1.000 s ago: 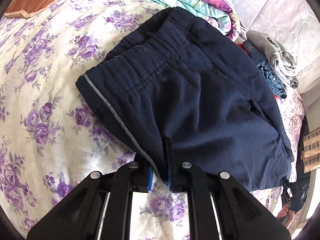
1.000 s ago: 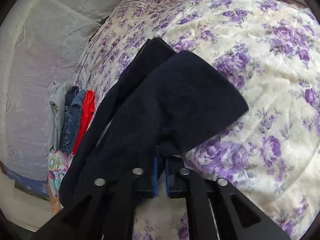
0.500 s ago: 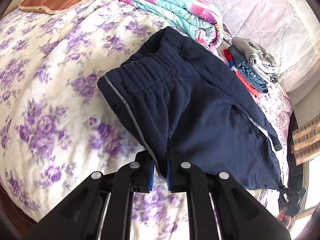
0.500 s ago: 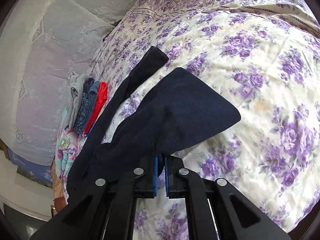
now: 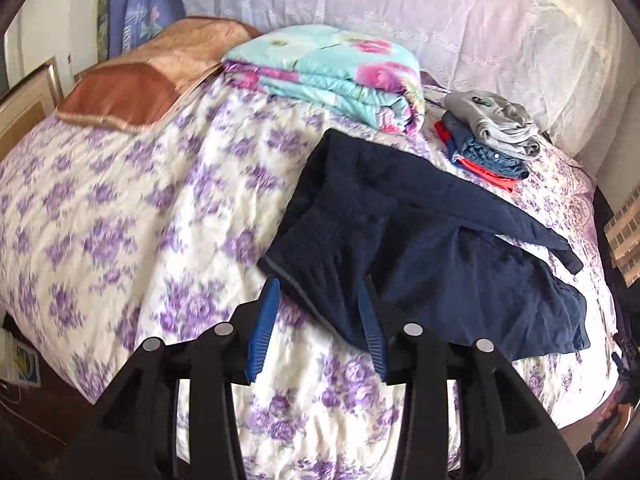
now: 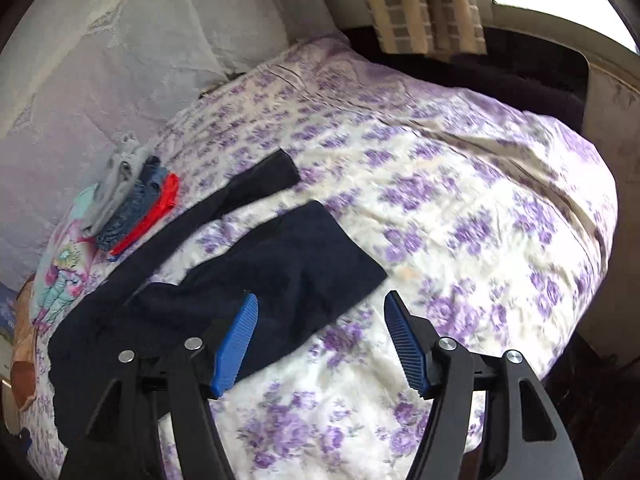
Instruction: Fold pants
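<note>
Item logged: dark navy fabric pants (image 5: 420, 240) lay spread on the purple-flowered bed cover (image 5: 120, 208), one leg apart from the other. My left hand-held gripper (image 5: 320, 320) hung released above the waistband edge; my right hand-held gripper (image 6: 320, 340) was likewise released beside a leg hem. Small folded clothes stack (image 5: 488, 140) sat near the folded turquoise floral quilt (image 5: 336, 72).

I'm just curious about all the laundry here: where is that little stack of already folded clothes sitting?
The stack of folded clothes lies on the flowered bedspread at the far edge near the lace curtain, just right of the folded floral quilt and beyond the navy pants.
</note>
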`<action>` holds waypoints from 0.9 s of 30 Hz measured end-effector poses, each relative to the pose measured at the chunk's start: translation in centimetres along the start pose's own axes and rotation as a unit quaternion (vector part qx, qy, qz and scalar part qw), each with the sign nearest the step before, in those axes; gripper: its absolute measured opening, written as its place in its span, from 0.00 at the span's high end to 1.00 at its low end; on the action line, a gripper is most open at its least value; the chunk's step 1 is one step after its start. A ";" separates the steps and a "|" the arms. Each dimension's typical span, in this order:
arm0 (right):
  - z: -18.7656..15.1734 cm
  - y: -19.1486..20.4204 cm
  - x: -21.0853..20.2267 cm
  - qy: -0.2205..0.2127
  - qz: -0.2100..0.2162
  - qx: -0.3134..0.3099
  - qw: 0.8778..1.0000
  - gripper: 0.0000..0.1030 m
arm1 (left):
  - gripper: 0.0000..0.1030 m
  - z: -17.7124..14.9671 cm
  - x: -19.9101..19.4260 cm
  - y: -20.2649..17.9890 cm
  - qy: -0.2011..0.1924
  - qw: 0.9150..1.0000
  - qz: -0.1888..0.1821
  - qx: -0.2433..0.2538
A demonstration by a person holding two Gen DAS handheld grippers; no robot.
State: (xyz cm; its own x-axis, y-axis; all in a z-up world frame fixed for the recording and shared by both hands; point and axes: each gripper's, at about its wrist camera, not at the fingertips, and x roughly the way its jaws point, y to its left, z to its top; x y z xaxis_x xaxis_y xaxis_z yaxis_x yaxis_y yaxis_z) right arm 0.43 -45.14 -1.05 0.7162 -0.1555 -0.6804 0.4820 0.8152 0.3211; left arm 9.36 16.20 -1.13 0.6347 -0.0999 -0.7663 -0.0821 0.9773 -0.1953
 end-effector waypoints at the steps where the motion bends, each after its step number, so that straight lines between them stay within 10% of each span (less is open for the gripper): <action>1: 0.8 1.5 0.2 0.003 0.018 -0.021 1.000 0.34 | 0.61 1.2 0.2 -0.9 0.000 1.000 0.004 0.013; 8: 6.9 8.8 8.7 0.106 0.092 -0.047 0.989 0.33 | 0.53 10.5 8.3 -10.8 0.032 0.993 -0.014 0.112; 14: 12.0 3.8 18.7 0.116 -0.035 -0.006 0.993 0.47 | 0.53 12.0 22.4 -12.5 0.121 0.983 0.064 0.124; 22: 13.5 -2.3 27.5 0.151 0.016 0.048 0.987 0.45 | 0.53 11.1 26.2 -10.3 0.139 0.984 0.057 0.093; 23: 13.5 -2.3 28.1 0.148 0.038 0.053 0.987 0.50 | 0.53 11.1 26.3 -10.5 0.141 0.984 0.061 0.094; 24: 13.5 -2.1 28.5 0.149 0.057 0.056 0.986 0.79 | 0.53 11.0 26.4 -10.6 0.144 0.983 0.064 0.094; 27: 14.5 -1.9 27.4 0.135 0.056 0.068 0.987 0.90 | 0.53 11.3 27.0 -10.8 0.156 0.981 0.070 0.093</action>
State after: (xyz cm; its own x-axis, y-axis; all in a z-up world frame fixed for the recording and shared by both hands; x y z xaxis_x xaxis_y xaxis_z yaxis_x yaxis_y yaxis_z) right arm 26.41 -59.04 -10.77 0.6163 0.1007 -0.7810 0.4845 0.7334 0.4769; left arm 36.06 5.07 -12.76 0.3585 0.0137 -0.9334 0.0081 0.9998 0.0178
